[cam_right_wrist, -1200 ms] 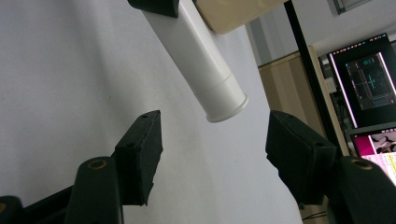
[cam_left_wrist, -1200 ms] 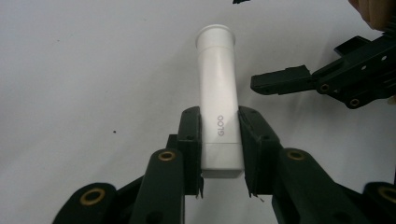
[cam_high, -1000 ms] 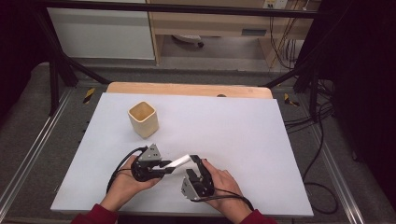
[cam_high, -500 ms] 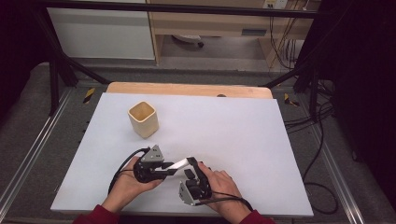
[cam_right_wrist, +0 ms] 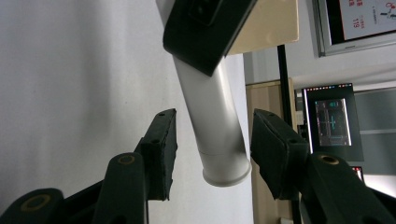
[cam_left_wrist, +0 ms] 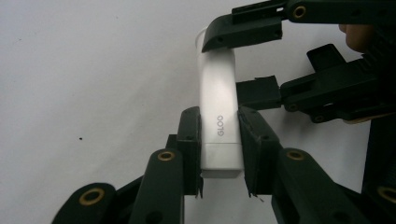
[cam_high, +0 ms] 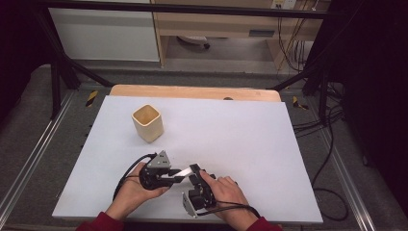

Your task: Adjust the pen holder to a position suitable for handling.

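A white glue stick (cam_left_wrist: 218,98) marked GLOO is held level just above the white table (cam_high: 250,130). My left gripper (cam_left_wrist: 218,128) is shut on its base end, pads pressed on both sides. The stick (cam_high: 180,172) bridges the two grippers at the table's near edge. My right gripper (cam_right_wrist: 212,135) has its jaws around the other end (cam_right_wrist: 219,154). Those jaws have just been closing, and a gap still shows on each side of the tube. The left gripper (cam_high: 172,175) sits left of the right gripper (cam_high: 194,171).
A square cream cup (cam_high: 147,122) stands upright at the back left of the table. A wooden strip (cam_high: 192,91) runs along the far edge. Cables (cam_high: 130,173) trail from both grippers near the front edge.
The right gripper has shifted slightly left onto the stick's free end, and its jaws have narrowed around it. The left gripper and the stick have stayed put.
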### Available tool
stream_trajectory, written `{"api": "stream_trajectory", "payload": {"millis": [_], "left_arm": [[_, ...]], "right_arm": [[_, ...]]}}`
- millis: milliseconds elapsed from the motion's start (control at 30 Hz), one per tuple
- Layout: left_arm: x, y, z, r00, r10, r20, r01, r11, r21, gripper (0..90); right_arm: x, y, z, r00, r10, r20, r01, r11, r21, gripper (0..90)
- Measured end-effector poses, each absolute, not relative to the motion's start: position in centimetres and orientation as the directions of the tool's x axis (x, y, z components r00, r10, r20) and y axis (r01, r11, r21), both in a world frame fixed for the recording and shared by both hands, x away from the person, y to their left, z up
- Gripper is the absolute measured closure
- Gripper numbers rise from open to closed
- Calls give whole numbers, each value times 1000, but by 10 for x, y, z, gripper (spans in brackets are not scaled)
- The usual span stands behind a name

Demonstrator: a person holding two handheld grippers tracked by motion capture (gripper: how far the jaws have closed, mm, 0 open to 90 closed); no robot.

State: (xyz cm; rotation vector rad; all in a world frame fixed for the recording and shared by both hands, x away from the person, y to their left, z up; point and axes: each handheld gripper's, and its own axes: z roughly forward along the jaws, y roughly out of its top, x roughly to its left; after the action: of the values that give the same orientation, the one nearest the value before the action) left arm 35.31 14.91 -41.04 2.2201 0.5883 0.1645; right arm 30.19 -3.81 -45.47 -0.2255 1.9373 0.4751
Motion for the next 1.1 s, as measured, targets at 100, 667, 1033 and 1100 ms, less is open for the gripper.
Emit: {"api": "stream_trajectory", "payload": {"millis": [100,667,1033,1100], "left_arm": [[353,149,-411,884,460,-78,358,-560,747,716],[353,148,-413,886,455,-94,369,-566,737,716],[354,150,-416,886,445,-128,384,-552,741,715],[355,150,-416,886,444,-133,386,-549,741,715]], "right_arm": [[301,-37,-456,-399,47,-916,-370,905,208,525],[300,-36,-459,-384,-5,-924,-392,906,158,609],[299,-36,-460,-381,-23,-924,-399,906,142,653],[299,-36,-462,-386,-30,-922,-397,908,136,664]]}}
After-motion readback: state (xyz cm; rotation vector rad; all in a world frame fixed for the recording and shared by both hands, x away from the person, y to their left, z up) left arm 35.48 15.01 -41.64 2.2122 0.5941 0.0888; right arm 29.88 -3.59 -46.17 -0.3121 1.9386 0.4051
